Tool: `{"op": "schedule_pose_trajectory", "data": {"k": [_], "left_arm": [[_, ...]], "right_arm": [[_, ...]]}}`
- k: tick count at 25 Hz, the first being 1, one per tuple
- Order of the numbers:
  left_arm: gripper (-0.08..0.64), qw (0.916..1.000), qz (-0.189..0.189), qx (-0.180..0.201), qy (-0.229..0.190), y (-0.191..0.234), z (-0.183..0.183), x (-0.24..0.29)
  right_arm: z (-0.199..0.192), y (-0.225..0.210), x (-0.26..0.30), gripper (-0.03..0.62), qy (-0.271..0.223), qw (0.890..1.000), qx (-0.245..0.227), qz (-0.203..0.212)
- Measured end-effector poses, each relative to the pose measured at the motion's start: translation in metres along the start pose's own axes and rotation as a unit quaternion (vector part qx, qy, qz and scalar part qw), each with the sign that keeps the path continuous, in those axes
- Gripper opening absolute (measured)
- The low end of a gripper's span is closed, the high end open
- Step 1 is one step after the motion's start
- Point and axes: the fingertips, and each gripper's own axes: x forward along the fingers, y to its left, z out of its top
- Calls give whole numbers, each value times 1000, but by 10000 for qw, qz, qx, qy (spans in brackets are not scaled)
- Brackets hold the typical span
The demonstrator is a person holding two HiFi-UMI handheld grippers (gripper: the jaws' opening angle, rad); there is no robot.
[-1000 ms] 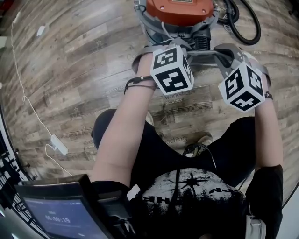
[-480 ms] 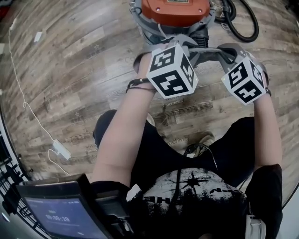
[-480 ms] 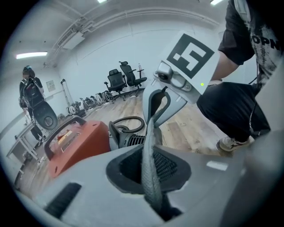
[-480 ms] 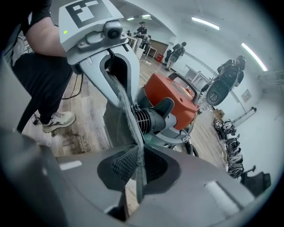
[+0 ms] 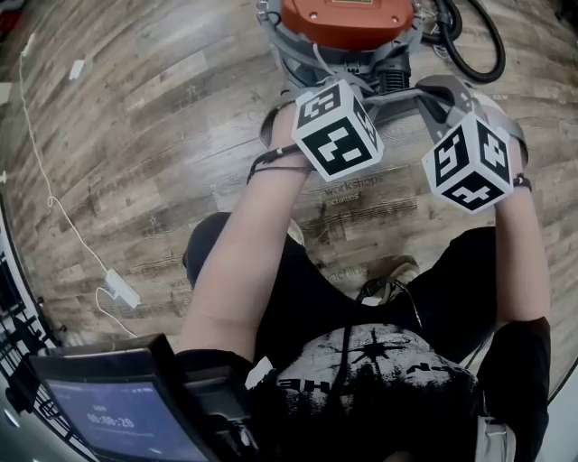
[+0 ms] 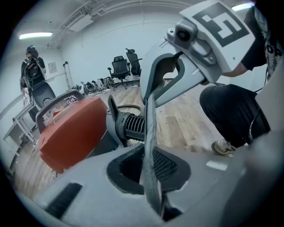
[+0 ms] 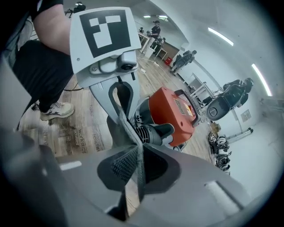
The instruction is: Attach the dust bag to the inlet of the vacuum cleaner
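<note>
Grey fabric of the dust bag [image 6: 148, 128] is found pinched edge-on in the closed jaws of the left gripper [image 6: 150, 166], stretched across, and clamped likewise by the right gripper [image 7: 135, 166]. It is held just short of the orange vacuum cleaner [image 5: 343, 16]. Attachment is judged not yet made, and the inlet is not identified with certainty. On the wooden floor [image 5: 163, 108], 1 white cable [image 5: 54, 212] is noted at left and 1 black hose [image 5: 479, 54] at right; neither is seen to obstruct the approach

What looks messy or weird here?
Only a white cable with its adapter trails loose across the wooden floor, left of the person. Nothing looks spilled or broken.
</note>
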Motion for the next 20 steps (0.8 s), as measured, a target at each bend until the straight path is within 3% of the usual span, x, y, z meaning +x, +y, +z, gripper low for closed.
{"op": "schedule_pose_trajectory", "data": {"k": [2,11,14,20], "left_arm": [[29,9999,42,137,-11,-1,2,0],[43,9962,291,440,-688,9,43,-16],[43,9964,222,414,-701,7,43,-14],[35,9991,31,-17,-422,7,20,-9]], "right_arm": [[-3,2,0,28,-41,10000,64,49],[-39,4,18,25,-20,9934,1135,183],[-41,4,18,25,-13,9933,1144,132],[-19,-4,7,25,-163,9963,845,-15]]}}
